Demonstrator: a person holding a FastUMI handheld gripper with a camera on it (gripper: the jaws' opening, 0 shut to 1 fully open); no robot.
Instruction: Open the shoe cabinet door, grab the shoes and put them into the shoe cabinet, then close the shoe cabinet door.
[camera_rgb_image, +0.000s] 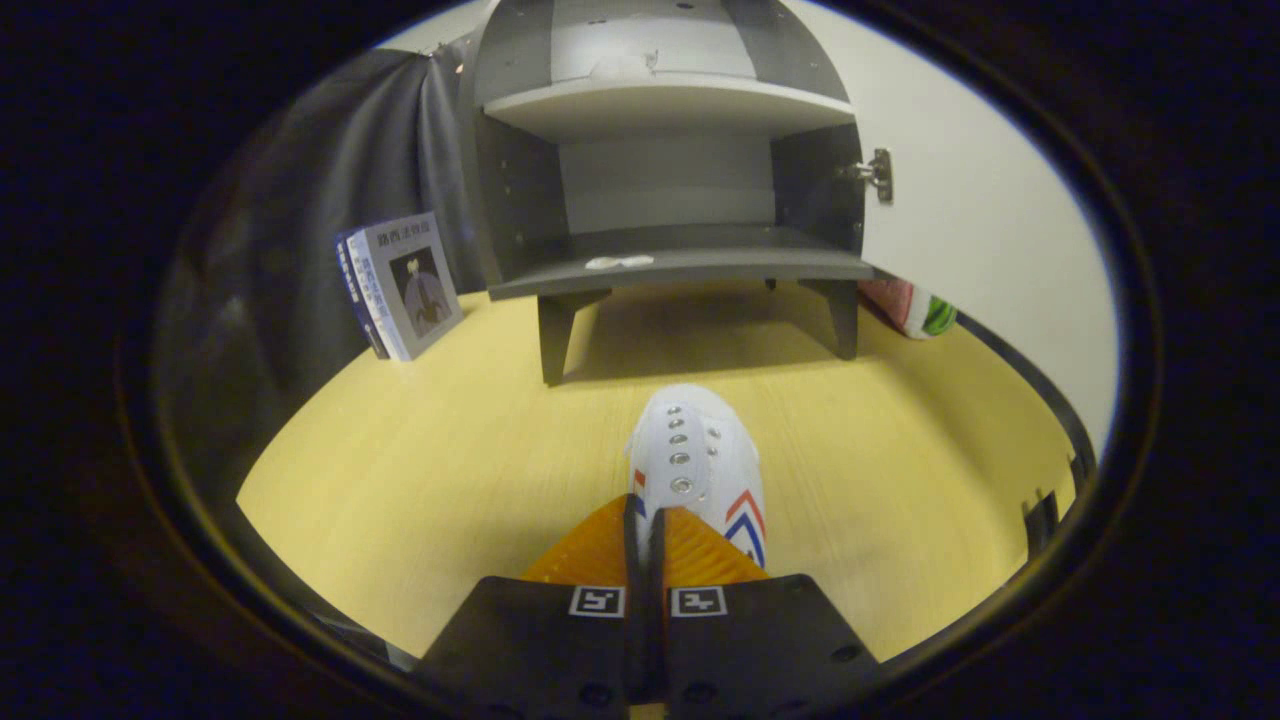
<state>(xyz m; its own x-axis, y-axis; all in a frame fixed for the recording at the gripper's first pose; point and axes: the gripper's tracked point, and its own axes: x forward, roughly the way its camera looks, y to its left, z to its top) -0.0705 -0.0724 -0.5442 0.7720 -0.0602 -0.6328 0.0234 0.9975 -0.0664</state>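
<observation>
tool: the tool (645, 520) has its two fingers (585, 550) drawn nearly together, with only a thin dark slit between them; they appear to pinch the near edge of the shoe, though the contact itself is hidden behind the fingertips.
shoe: a white sneaker (700, 450) with a row of metal eyelets and red and blue chevron stripes on its side; it reaches forward from the fingertips, toe pointing toward the cabinet, and sits slightly toward the right finger.
shoe cabinet: a grey shoe cabinet (660, 262) on short legs stands well beyond the sneaker, on the far part of the surface; its inside shows a lower compartment and a pale upper shelf (665, 105).
cabinet door: the white door (990, 220) is swung open to the right, held by a metal hinge (872, 175) on the cabinet's right wall.
lower compartment: a small white patch (618, 262) lies on the front lip of the bottom board; what it is cannot be told.
surface: a yellow wood-grain surface (420, 460) carries the cabinet.
books: a few books (400, 285) stand tilted, left of the cabinet, leaning against the dark cloth (330, 180).
other: a red, white and green object (915, 310) lies beside the cabinet's right leg, partly behind the door.
</observation>
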